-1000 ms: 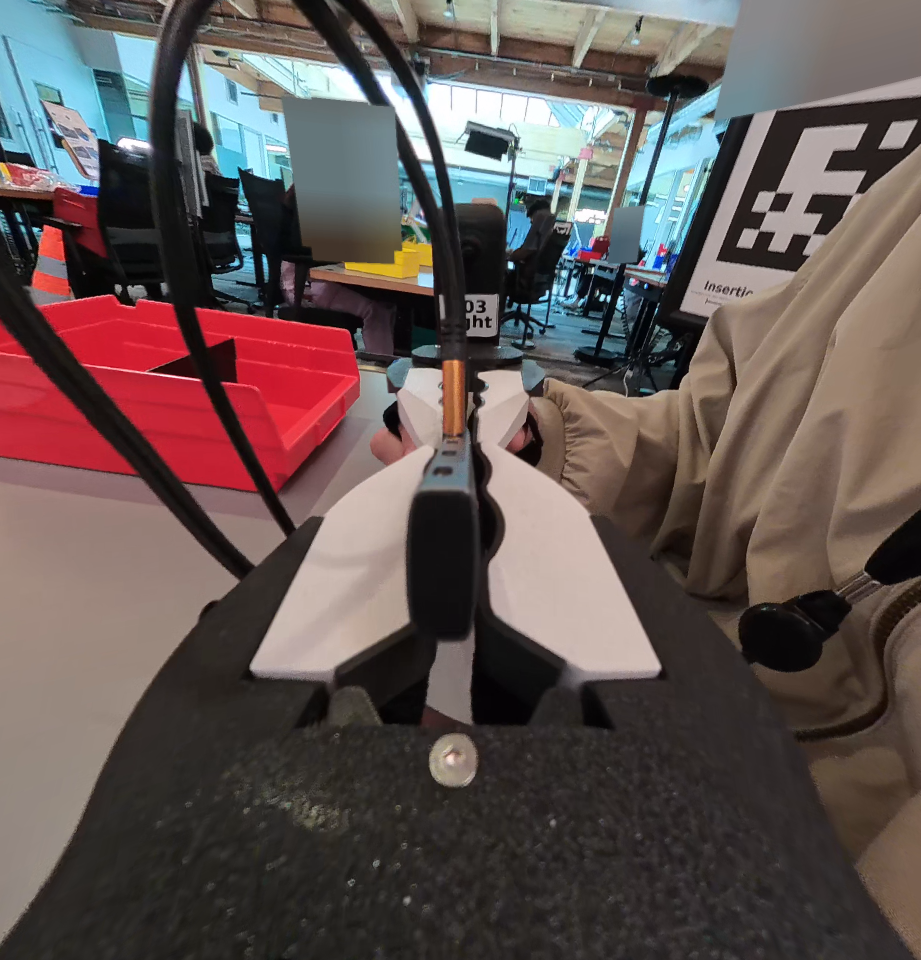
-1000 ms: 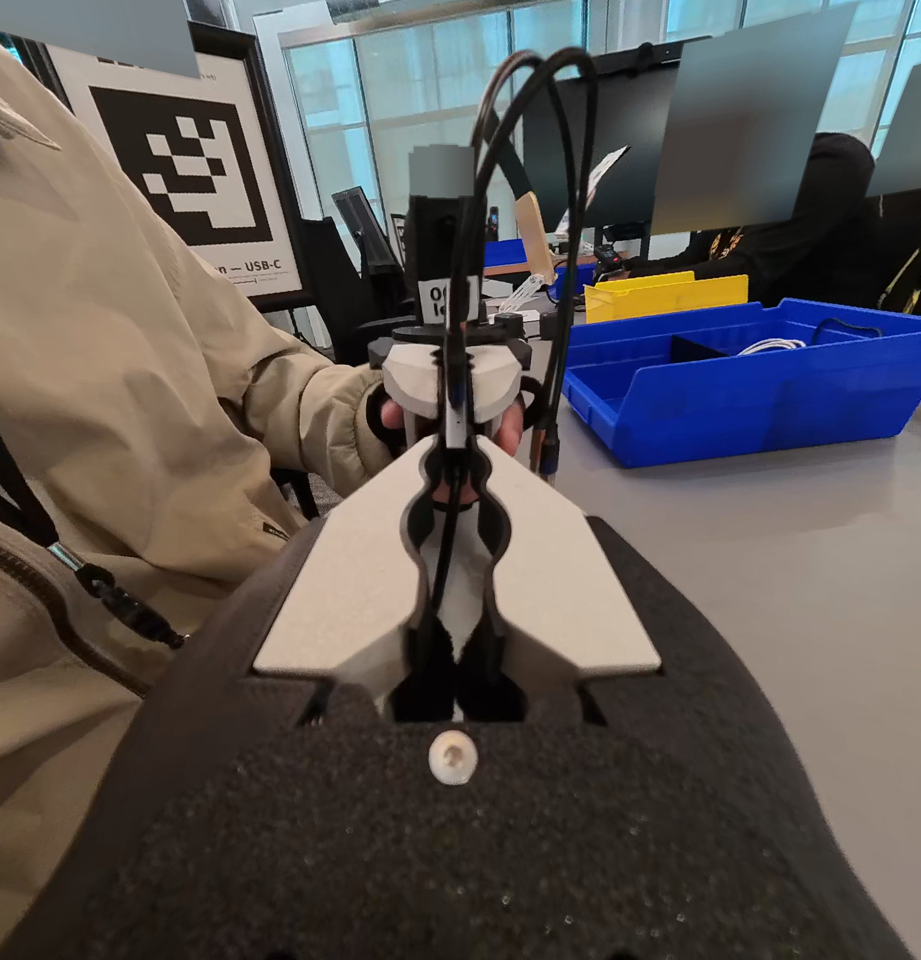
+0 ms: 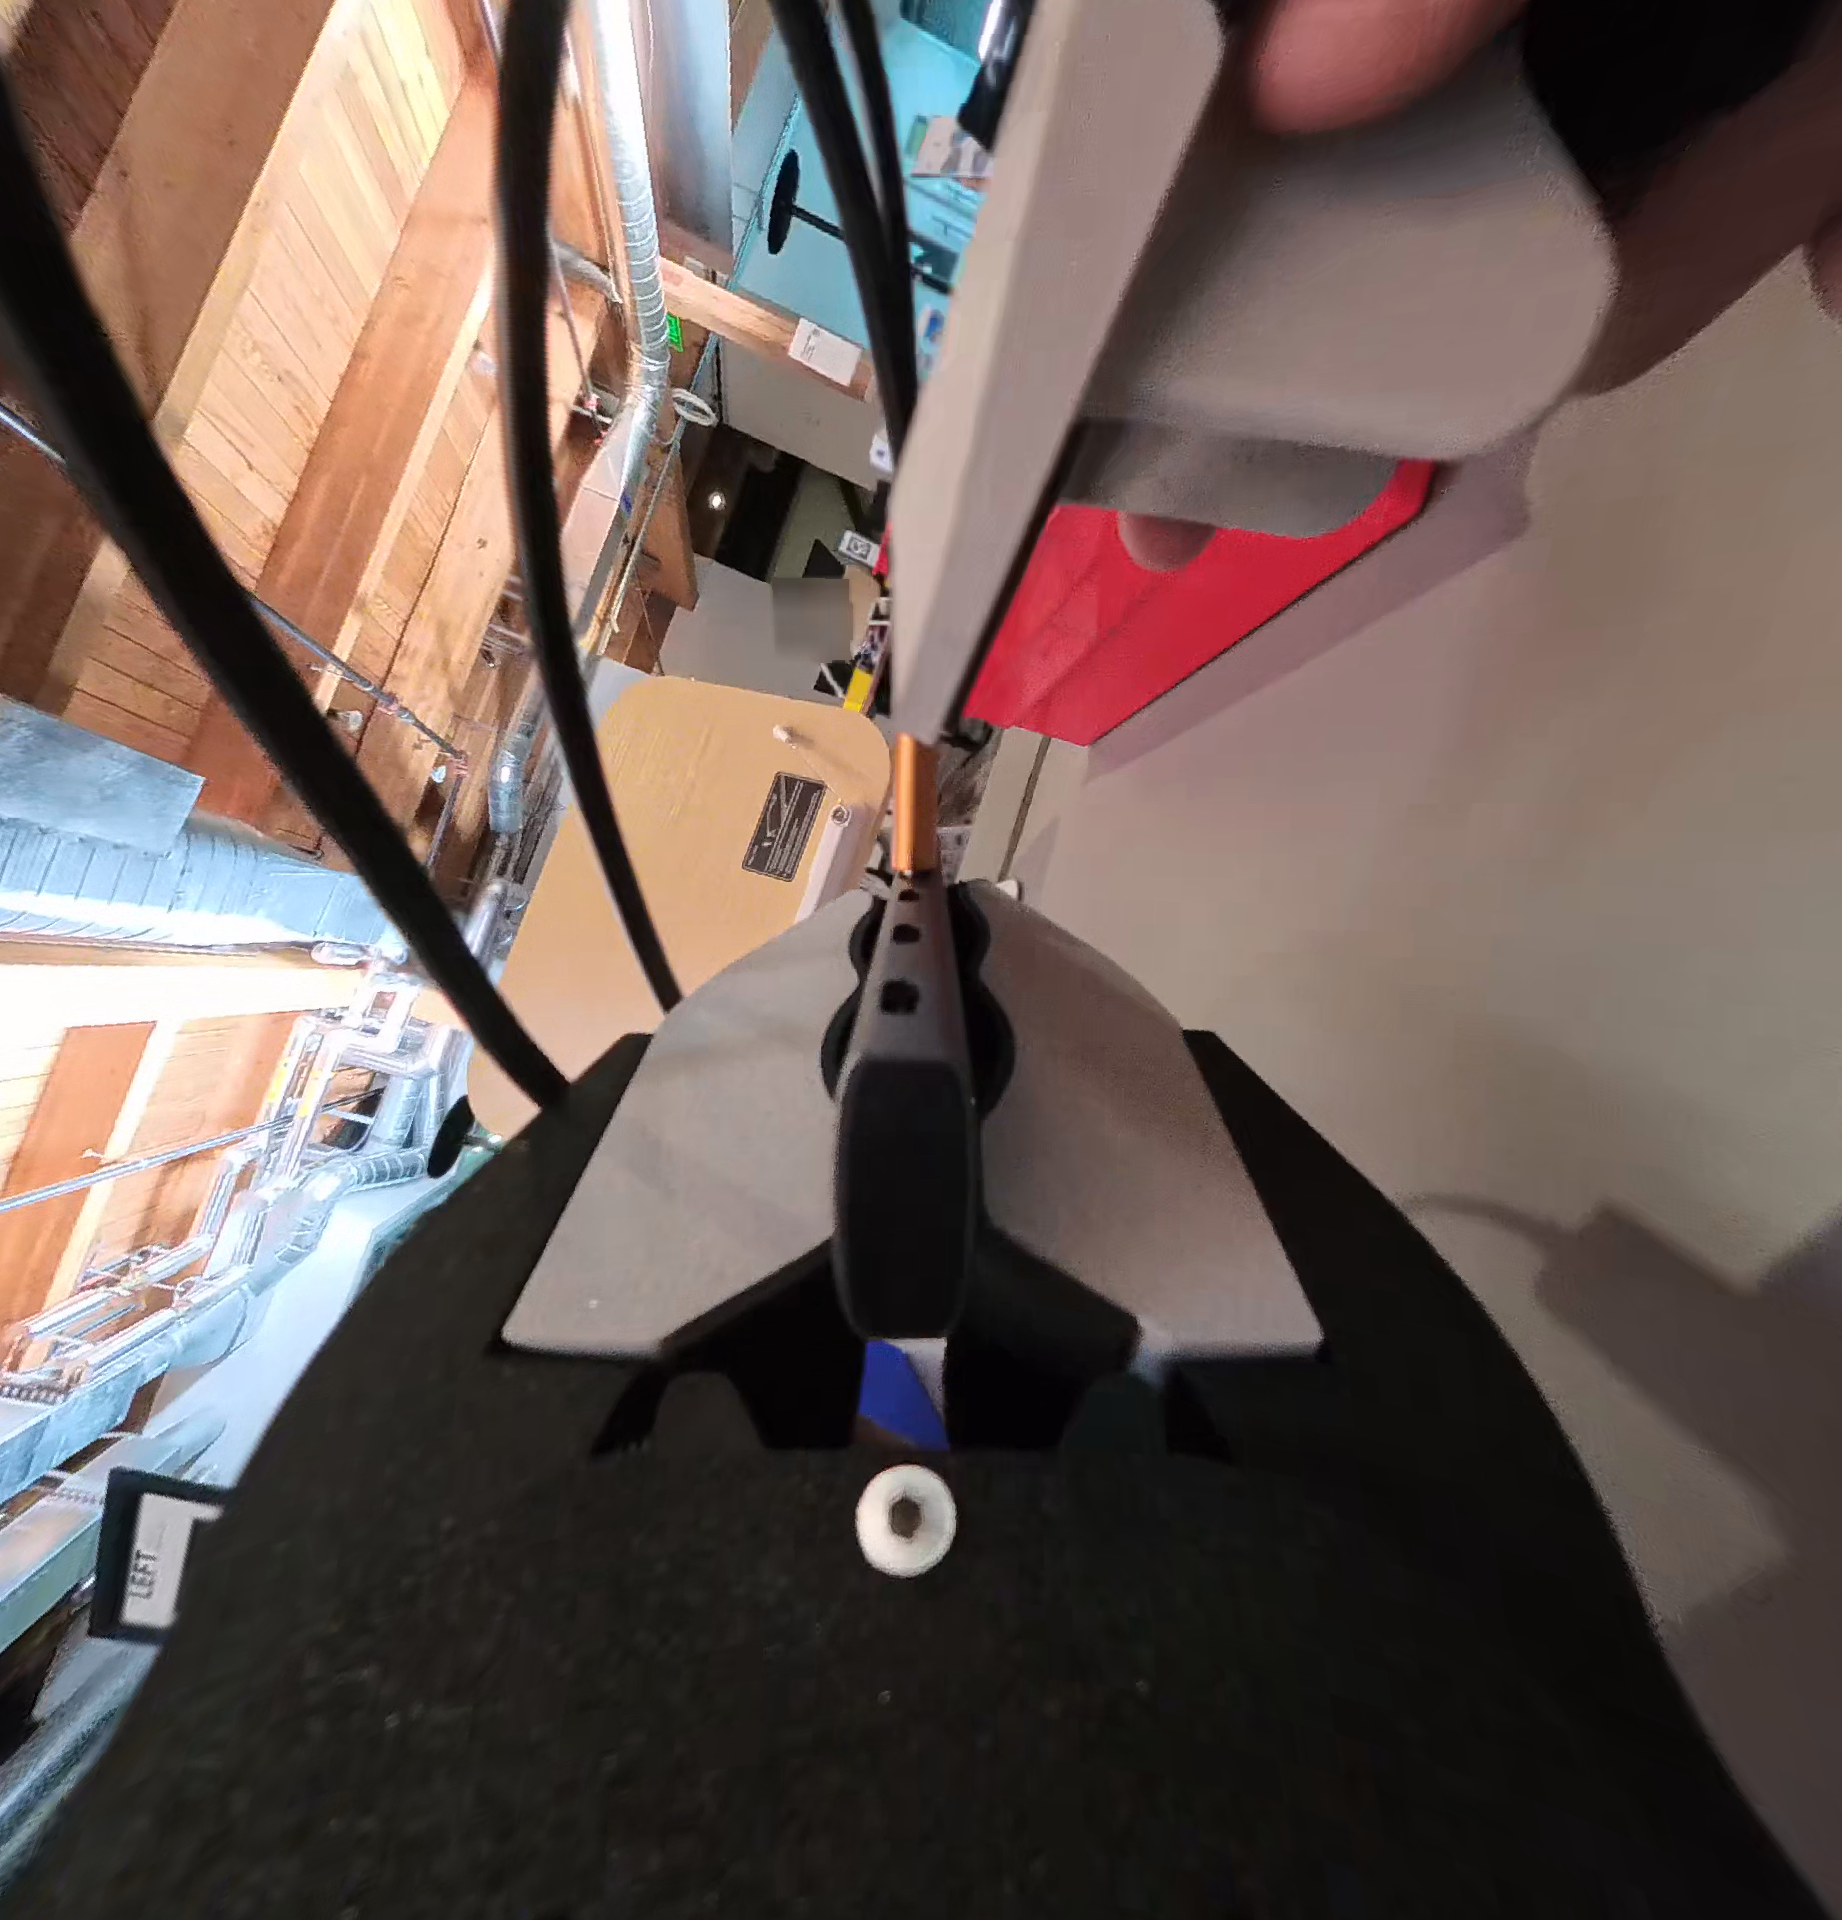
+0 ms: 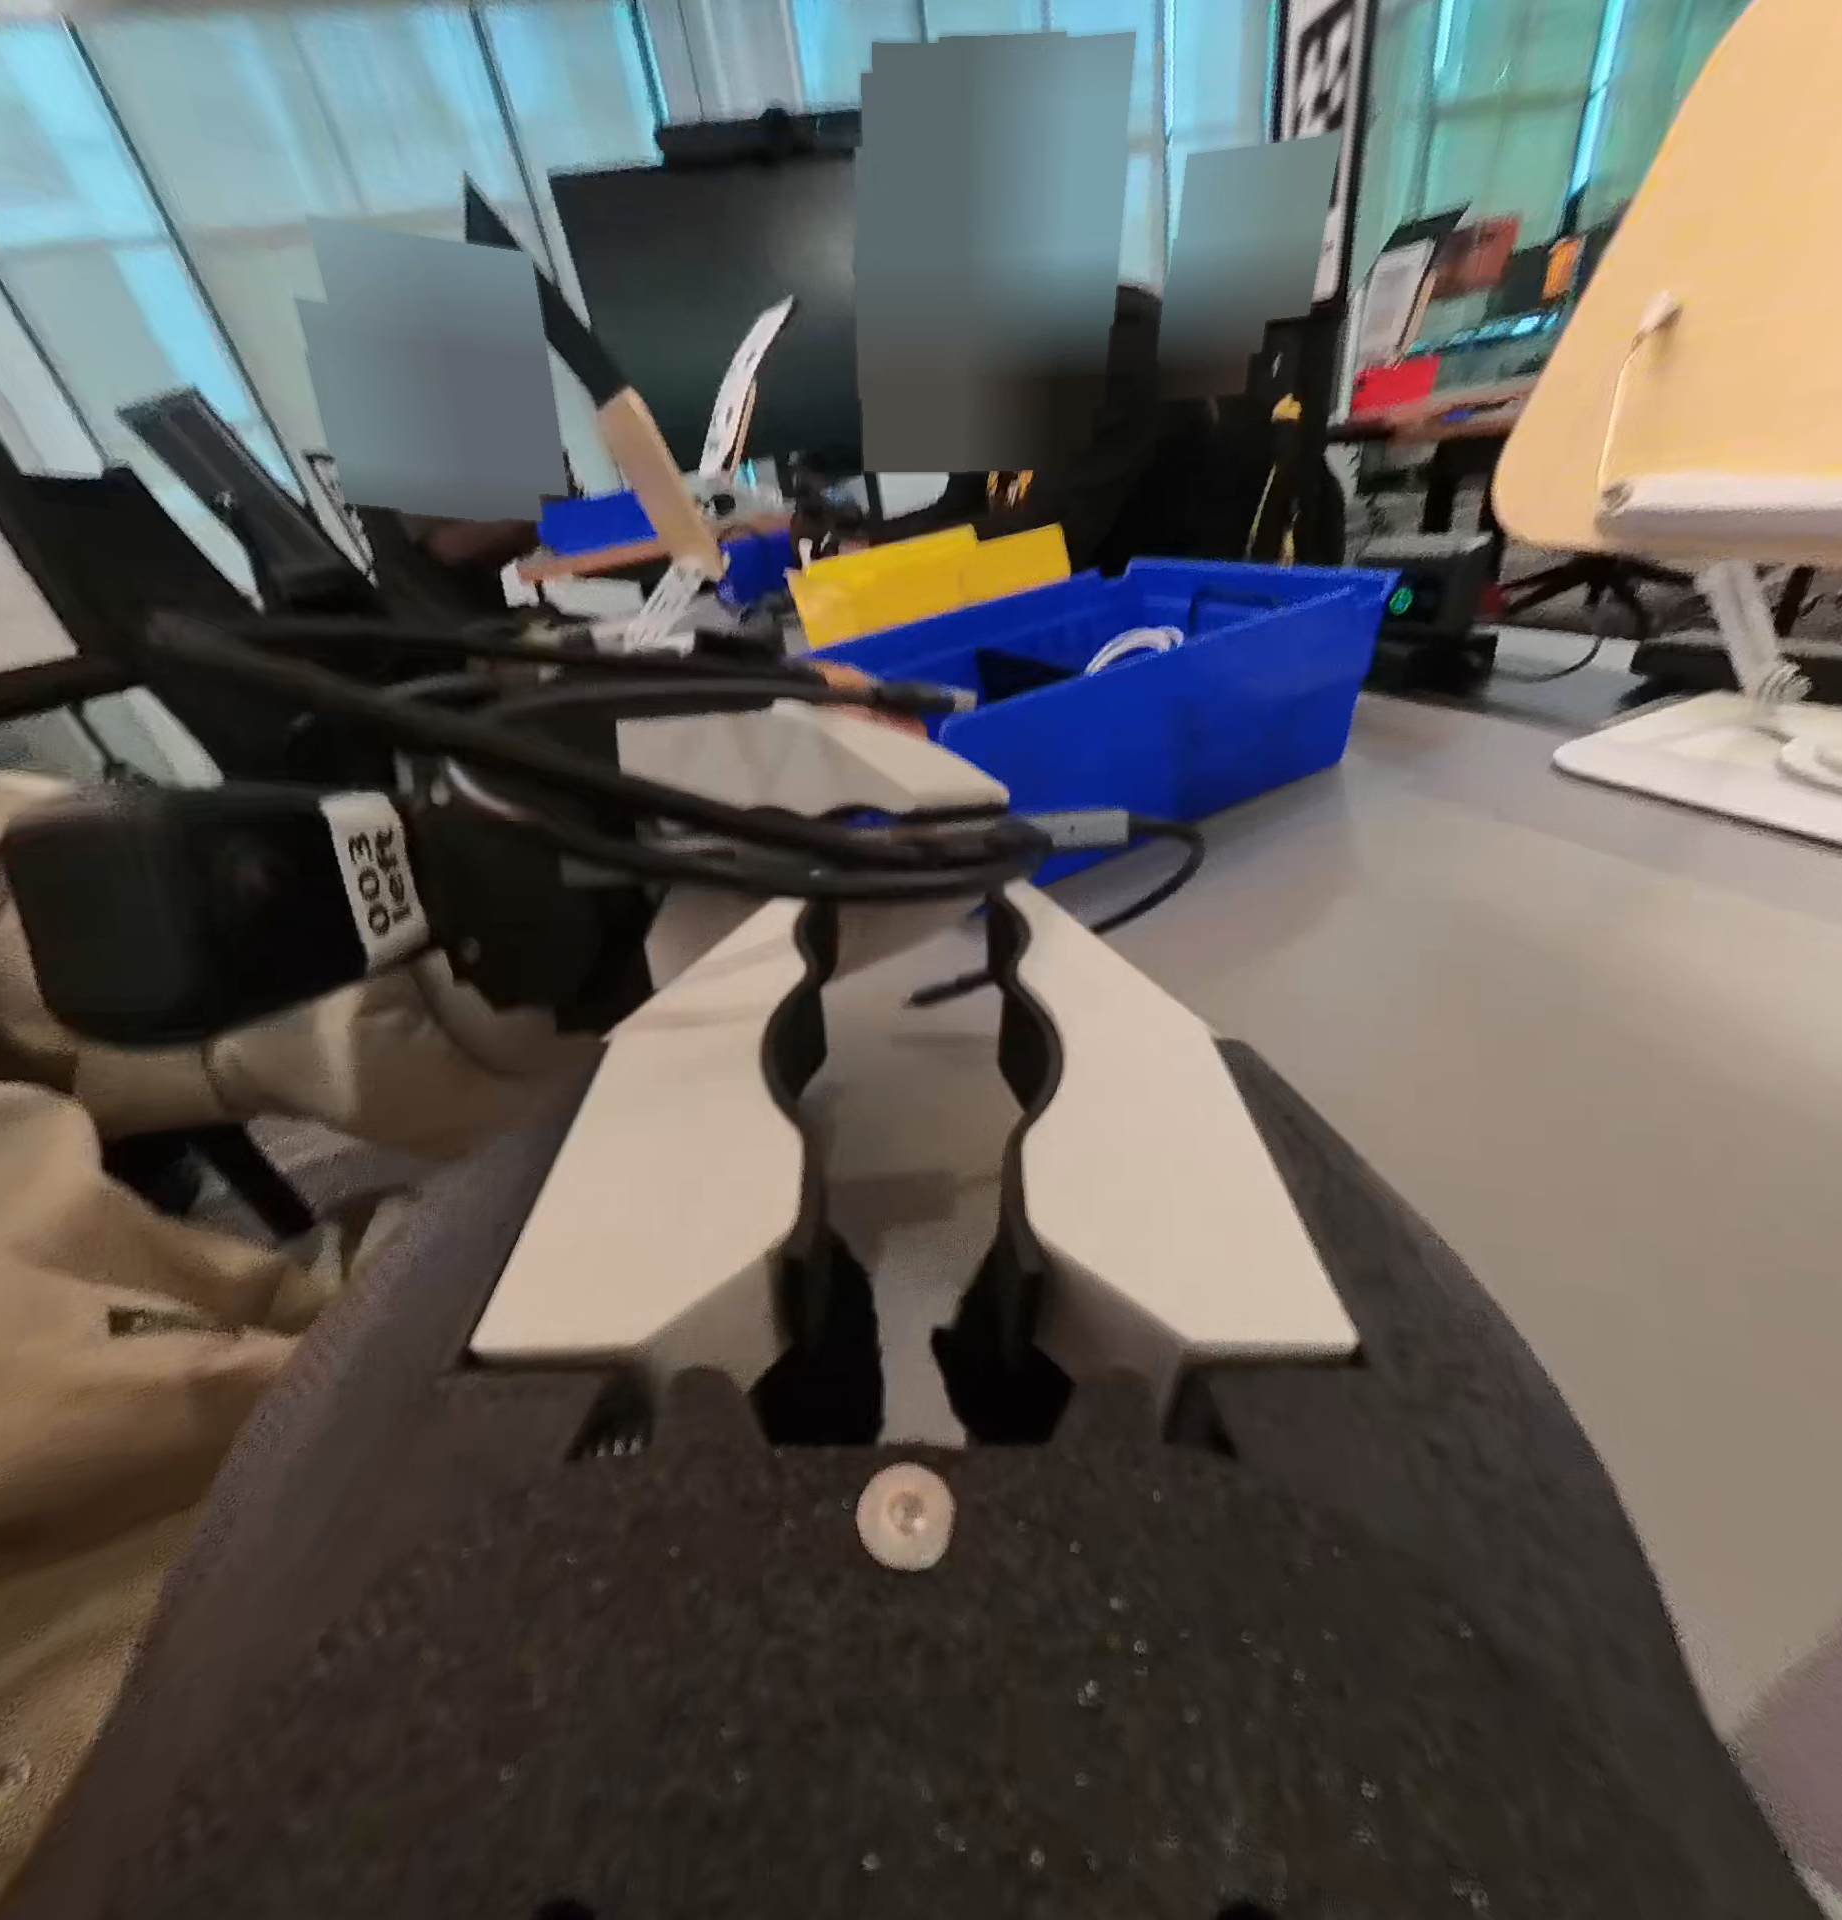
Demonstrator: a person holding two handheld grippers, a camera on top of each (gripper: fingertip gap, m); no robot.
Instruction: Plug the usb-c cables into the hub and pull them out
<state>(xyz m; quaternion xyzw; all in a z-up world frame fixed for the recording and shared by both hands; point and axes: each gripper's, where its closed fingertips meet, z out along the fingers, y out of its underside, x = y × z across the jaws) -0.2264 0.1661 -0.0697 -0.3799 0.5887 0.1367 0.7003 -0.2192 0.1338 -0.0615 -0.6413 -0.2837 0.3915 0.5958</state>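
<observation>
My left gripper [image 3: 912, 904] is rolled onto its side and shut on the black hub [image 3: 901, 1164]. A copper plug [image 3: 912, 805] sits in the hub's front end. Black cables [image 3: 522, 520] loop away from it. My right gripper [image 4: 906, 914] is open and empty. The left gripper lies sideways just ahead of it, one white finger [image 4: 792, 758] showing. Black cables [image 4: 688, 821] cross in front of my right fingertips. A grey plug [image 4: 1083, 831] pokes out past the left gripper's tips. In the left wrist view, a right-gripper finger [image 3: 1156, 364] held by a hand reaches the copper plug's far end.
A blue bin [image 4: 1156, 707] holding a white cable stands on the grey table [image 4: 1468, 1039] behind the grippers. A white lamp base [image 4: 1727, 769] sits at the right. A red bin [image 3: 1156, 623] is behind the right gripper. A person's beige sleeve [image 4: 65, 1299] fills the left. Left and right tips are no more than a few centimetres apart.
My left gripper has rolled onto its side, still holding the hub. My right gripper has opened and let go of the cable it held.
</observation>
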